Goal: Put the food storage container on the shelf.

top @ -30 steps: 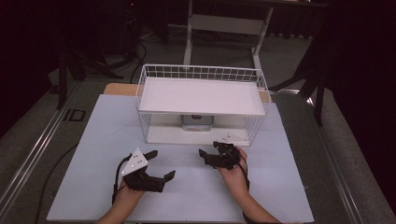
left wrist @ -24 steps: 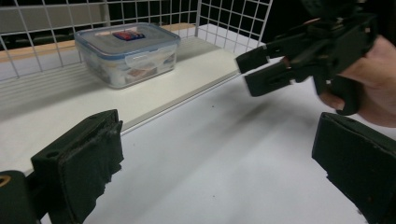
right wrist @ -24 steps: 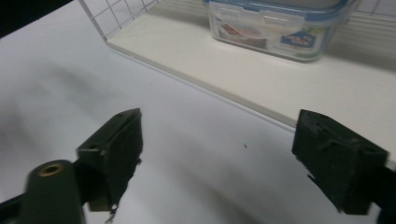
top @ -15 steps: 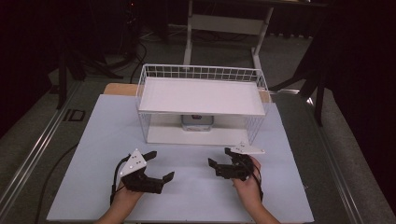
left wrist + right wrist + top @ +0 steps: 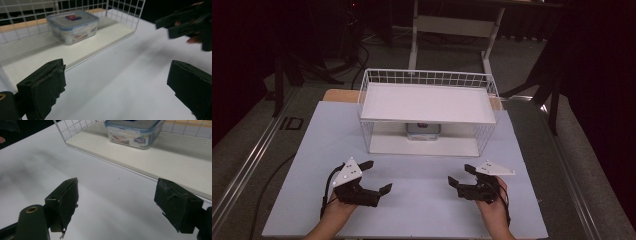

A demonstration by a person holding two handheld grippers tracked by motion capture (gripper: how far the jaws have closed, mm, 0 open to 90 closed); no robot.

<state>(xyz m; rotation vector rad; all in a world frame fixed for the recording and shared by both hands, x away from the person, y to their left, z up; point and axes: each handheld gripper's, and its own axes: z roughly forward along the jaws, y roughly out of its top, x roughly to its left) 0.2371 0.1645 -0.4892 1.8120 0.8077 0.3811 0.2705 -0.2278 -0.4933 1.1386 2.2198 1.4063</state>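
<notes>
Clear plastic food container [image 5: 423, 131] with a blue-rimmed snap lid sits on the lower shelf of the white wire rack [image 5: 427, 80], ahead of both grippers and well apart from them. Left gripper [image 5: 377, 176] rests on the white table [image 5: 422, 200] with jaws spread wide, holding nothing. Right gripper [image 5: 460, 175] lies likewise, released and empty (its jaws face the shelf's open front). By my judgement nothing is grasped yet; reaching in, gripping and moving the container all remain.
</notes>
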